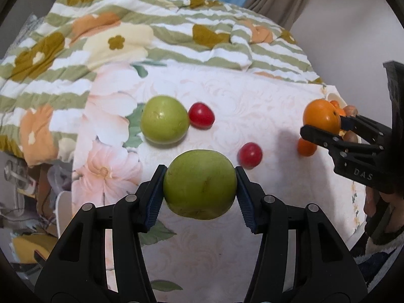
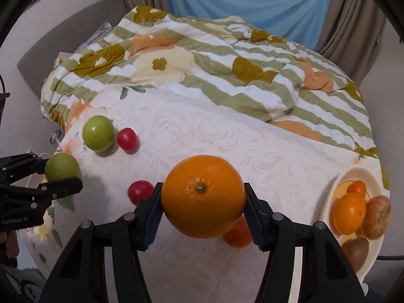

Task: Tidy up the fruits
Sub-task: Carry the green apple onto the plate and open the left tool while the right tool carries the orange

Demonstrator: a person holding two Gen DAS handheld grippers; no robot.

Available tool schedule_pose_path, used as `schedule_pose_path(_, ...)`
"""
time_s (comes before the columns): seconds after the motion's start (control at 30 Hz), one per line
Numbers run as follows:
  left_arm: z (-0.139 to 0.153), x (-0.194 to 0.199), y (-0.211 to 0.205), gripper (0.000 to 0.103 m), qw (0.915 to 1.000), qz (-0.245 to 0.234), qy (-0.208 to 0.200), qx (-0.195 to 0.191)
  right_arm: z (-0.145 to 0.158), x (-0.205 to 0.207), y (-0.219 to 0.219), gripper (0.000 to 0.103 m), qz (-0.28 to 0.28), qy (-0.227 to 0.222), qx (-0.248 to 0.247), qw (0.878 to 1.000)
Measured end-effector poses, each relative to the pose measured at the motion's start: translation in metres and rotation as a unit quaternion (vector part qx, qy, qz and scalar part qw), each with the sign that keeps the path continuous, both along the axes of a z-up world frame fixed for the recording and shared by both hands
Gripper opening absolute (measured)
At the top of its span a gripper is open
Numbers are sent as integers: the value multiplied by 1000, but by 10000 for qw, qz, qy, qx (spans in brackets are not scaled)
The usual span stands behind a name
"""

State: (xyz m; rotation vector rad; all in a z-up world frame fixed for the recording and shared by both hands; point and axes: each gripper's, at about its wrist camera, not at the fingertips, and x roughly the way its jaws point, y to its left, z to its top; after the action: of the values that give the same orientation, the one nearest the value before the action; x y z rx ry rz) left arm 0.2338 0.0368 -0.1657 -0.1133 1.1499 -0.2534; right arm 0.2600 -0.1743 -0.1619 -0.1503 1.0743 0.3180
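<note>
Blue curtain (image 2: 248, 2), beige drapes (image 2: 353, 17), striped floral quilt (image 2: 227, 58) behind.

**Black linkage grippers with blue ribbed pads**

The left gripper (image 1: 199, 185) is matte black plastic, built of angular linkage arms joined by round silver pivot pins; its fingers carry dark blue ribbed pads (image 1: 154, 197); slotted cut-outs run down the lower arms. The right gripper (image 2: 203, 205) has the same build and blue pads (image 2: 253, 218); raised letters "DAS" mark its side in the left wrist view; a fuzzy dark-and-white sleeve (image 1: 386, 237) shows below it.
</note>
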Motion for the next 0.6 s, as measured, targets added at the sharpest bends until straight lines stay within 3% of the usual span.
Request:
schedule_pose_path(0.37, 53, -7, -29, 60, 9974, -429, -568, -57, 47, -43, -38, 55, -584, -322, 73, 9977)
schedule_pose_path(0.6, 77, -8, -82, 60, 9945, -643, -811, -131, 69, -65, -94, 55, -1026, -495, 115, 9934)
